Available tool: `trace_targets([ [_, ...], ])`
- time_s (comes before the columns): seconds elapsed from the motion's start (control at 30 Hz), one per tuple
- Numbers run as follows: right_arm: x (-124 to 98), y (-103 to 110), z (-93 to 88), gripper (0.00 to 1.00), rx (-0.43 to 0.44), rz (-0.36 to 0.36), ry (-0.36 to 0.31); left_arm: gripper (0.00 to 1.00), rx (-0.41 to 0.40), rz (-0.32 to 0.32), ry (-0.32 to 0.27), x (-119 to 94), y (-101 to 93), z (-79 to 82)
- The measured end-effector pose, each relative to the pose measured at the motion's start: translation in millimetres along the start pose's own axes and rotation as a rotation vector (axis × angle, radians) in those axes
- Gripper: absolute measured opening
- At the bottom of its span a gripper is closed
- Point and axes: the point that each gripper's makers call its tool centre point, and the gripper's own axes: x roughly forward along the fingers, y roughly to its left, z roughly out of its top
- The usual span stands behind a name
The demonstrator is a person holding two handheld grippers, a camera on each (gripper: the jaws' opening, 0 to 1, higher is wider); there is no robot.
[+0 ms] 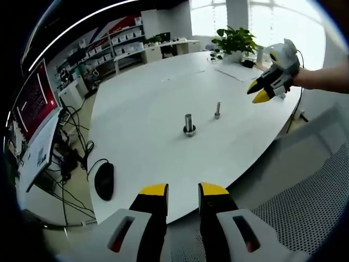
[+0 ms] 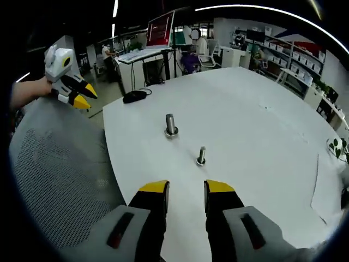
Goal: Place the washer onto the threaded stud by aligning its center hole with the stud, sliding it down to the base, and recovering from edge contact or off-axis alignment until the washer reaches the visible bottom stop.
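1. Nearest to the camera in the left gripper view is the left gripper (image 1: pixel 182 190) itself: its two yellow-tipped jaws stand apart with a clear gap, and nothing is between them. The right gripper (image 2: pixel 185 188) in the right gripper view is the same, spread and empty.
2. Beyond both grippers lies the big white table (image 1: pixel 142 109), the largest thing here. A grey mesh chair back (image 2: pixel 60 174) is to the left of the right gripper, just beside the table edge.
3. A black mouse (image 1: pixel 104 180) lies on the table, ahead and left of the left gripper, near the edge.
4. Straight ahead of the left gripper stands the thicker stud (image 1: pixel 188 125) with a round collar at its foot. I cannot tell if this collar is the washer or only a base.
5. A thinner threaded stud (image 1: pixel 217 110) stands a little farther and to the right, well apart from the first. From the right gripper it is the nearer one, just ahead.
6. The other gripper comes into each view from the side, held in the air beside the table, far from both studs.
7. My judgement: no gripper holds a washer and no loose washer is visible, so the placing is either not yet started or already finished; the pictures do not decide this.
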Motion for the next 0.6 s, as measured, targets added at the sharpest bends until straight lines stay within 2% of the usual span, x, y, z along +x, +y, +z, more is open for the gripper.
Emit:
trace_targets([
  [0.03, -0.9, 3.9, 0.0, 0.28, 0.021, 0.016, -0.008, 0.2, 0.007, 0.0, 0.004, 0.3, -1.1, -0.8],
  [0.27, -12.7, 10.3, -10.9, 0.29, 0.028, -0.003, -0.007, 0.2, -0.005, 0.006, -0.006, -0.3, 2.3, 1.3],
  [0.37, -23.1, 7.2, -2.9, 0.28, 0.033, -0.051, -0.082, 0.2, -0.004, 0.008, -0.01, -0.8, 2.0, 1.7],
  [0.47, -28.4, 11.7, -4.0, 0.28, 0.048, -0.052, -0.087, 0.2, -0.012, 0.004, -0.028, -2.4, 2.2, 5.3],
  [0.6, -32.4, 21.0, 0.8, 0.28, 0.017, -0.052, -0.122, 0.2, -0.02, 0.004, -0.04, -2.4, 2.8, 7.3],
])
